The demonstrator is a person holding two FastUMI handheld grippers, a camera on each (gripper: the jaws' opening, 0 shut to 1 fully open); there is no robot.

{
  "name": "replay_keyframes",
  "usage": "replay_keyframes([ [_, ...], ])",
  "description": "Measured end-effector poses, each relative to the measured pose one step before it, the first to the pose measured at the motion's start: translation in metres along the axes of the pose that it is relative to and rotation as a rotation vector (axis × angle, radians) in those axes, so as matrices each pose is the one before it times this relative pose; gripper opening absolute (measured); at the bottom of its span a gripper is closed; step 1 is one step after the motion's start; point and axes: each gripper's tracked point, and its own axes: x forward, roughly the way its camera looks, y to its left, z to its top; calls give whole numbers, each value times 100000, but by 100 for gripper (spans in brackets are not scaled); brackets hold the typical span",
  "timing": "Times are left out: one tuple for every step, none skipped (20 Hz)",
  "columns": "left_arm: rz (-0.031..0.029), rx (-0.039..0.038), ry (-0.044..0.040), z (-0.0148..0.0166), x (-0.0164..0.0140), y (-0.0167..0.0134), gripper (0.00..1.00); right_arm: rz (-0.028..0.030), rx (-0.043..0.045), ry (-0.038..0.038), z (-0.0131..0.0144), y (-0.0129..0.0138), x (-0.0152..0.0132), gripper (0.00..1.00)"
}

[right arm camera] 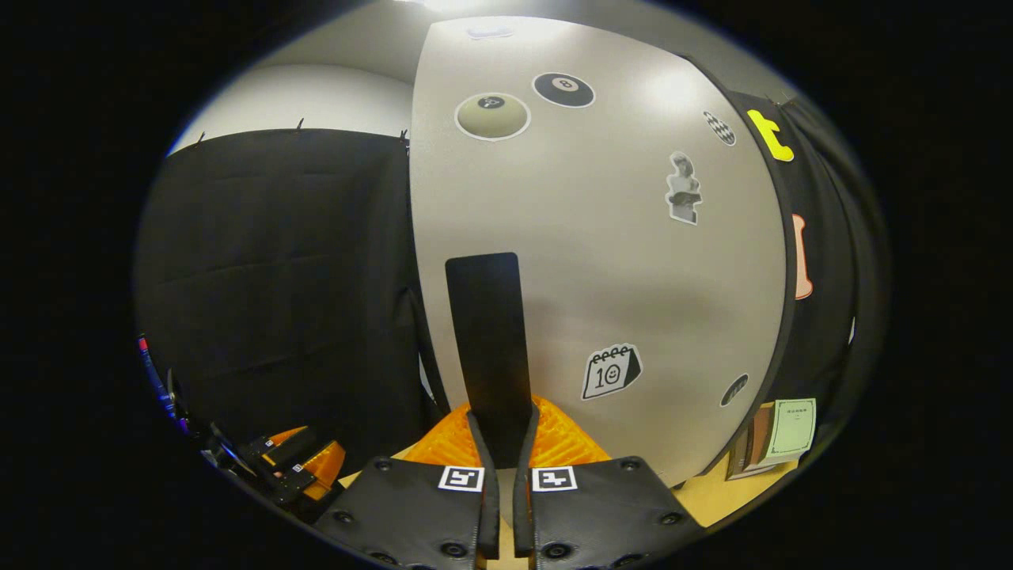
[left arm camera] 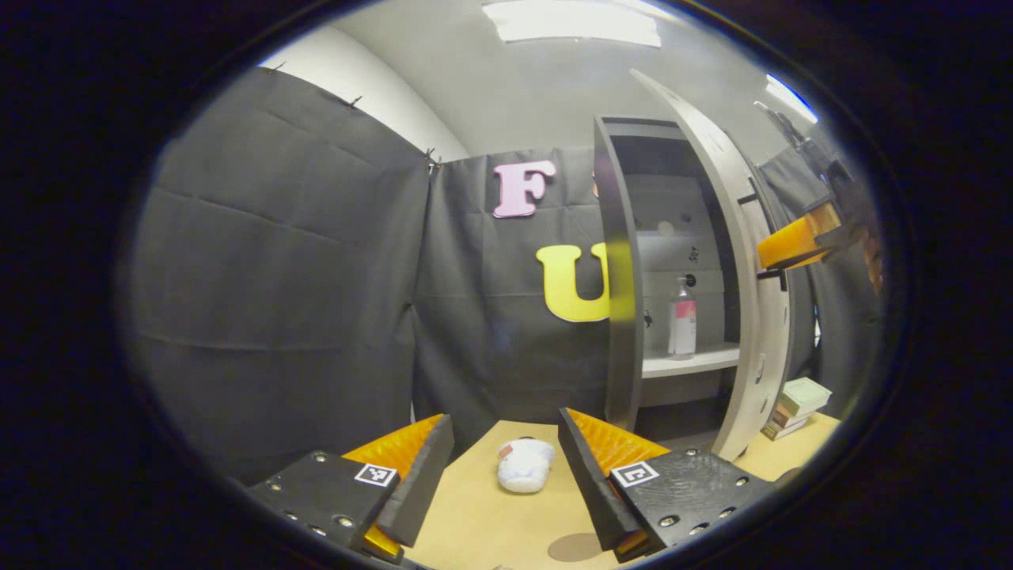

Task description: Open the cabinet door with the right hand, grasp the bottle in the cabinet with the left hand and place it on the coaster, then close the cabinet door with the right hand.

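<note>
Right gripper (right arm camera: pixel 498 443) clamps the door handle (right arm camera: pixel 489 348); left gripper (left arm camera: pixel 502 467) spread, empty. Bottle (left arm camera: pixel 682 318) shelved; coaster (left arm camera: pixel 576 546), apparently, cut off.

A recording booth: black cloth walls (left arm camera: pixel 277 293) around a table (left arm camera: pixel 475 514).

The left gripper (left arm camera: pixel 502 467) has two wedge-shaped fingers with ribbed inner faces. Each finger is mounted on a flat black plate studded with round screws and marked with a small square black-and-white tag. The right gripper (right arm camera: pixel 503 443) has the same build: ribbed fingers, screwed black plates, and one square tag on each.
</note>
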Motion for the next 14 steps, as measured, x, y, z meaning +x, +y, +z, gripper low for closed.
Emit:
replay_keyframes([
  [-1984, 143, 256, -62, -155, -104, 81, 261, -125, 214, -25, -207, -36, 8],
  [-1758, -33, 207, 208, -192, -91, 81, 35, -11, -44, 81, -9, 75, 8],
  [-1963, -107, 58, 321, -348, -305, 81, 97, -348, 123, 107, -146, 102, 8],
  [-2085, -117, -160, 285, -362, -254, 81, 70, -262, -193, 37, -107, -43, 8],
  [-1653, 26, -293, 271, -301, -177, 81, -105, -117, -112, 21, -213, -214, 8],
  [-1641, 247, -307, 492, -432, -199, 81, -107, -364, -132, 36, -83, -186, 8],
  [-1492, 295, -426, -6, 239, -308, 81, -121, -445, 69, 42, -197, -80, 8],
  [-1378, 157, -393, 210, -166, -170, 83, -219, -80, 27, -37, -137, -76, 8],
  [-1389, 1, -8, 240, -236, -231, 81, -534, -22, 12, 95, -228, -101, 8],
  [-1335, -124, 121, 276, -257, -171, 81, -573, -113, 5, -46, -71, -113, 8],
  [-1266, -356, 143, 287, -289, -186, 81, -893, -139, -510, 94, -195, -189, 8],
  [-1292, -428, -37, 304, -196, -146, 81, -873, -132, 126, -55, -223, -107, 7],
  [-1081, -104, -81, 146, -54, -41, 81, -936, 267, -65, 52, -220, -3, 8],
  [-944, 153, 32, -1, -49, -69, 81, -969, 275, -278, -34, -136, -123, 8],
])
